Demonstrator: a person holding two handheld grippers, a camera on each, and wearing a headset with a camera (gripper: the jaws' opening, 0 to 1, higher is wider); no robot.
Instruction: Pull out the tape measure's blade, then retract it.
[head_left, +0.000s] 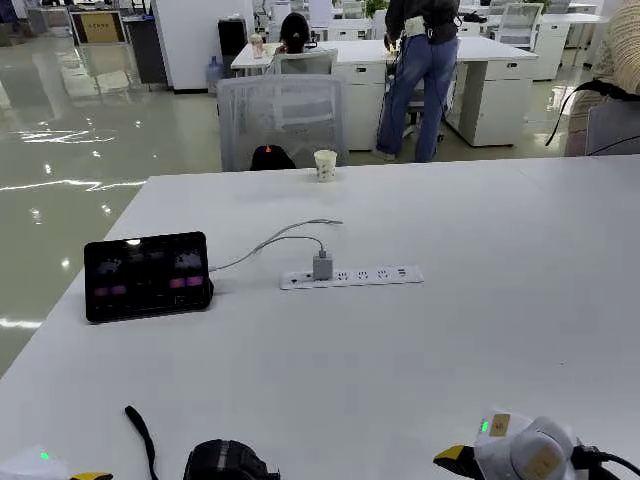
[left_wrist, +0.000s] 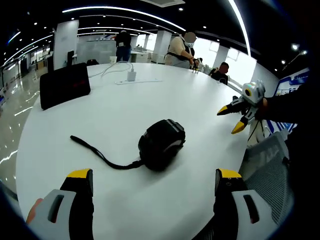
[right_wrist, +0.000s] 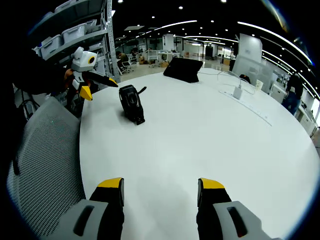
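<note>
A black tape measure (head_left: 228, 462) lies on the white table (head_left: 400, 340) near its front edge, its black wrist strap (head_left: 141, 433) trailing to the left. In the left gripper view the tape measure (left_wrist: 162, 143) sits just ahead of my open left gripper (left_wrist: 152, 182), between the lines of its yellow-tipped jaws. My right gripper (right_wrist: 160, 186) is open and holds nothing; the tape measure (right_wrist: 131, 103) lies well ahead of it to the left. In the head view the left gripper (head_left: 85, 477) peeks in at the bottom left and the right gripper (head_left: 455, 460) at the bottom right.
A black tablet (head_left: 147, 275) stands at the left of the table. A white power strip (head_left: 352, 276) with a charger and cable lies mid-table, a paper cup (head_left: 325, 165) at the far edge. Office chairs, desks and people stand beyond the table.
</note>
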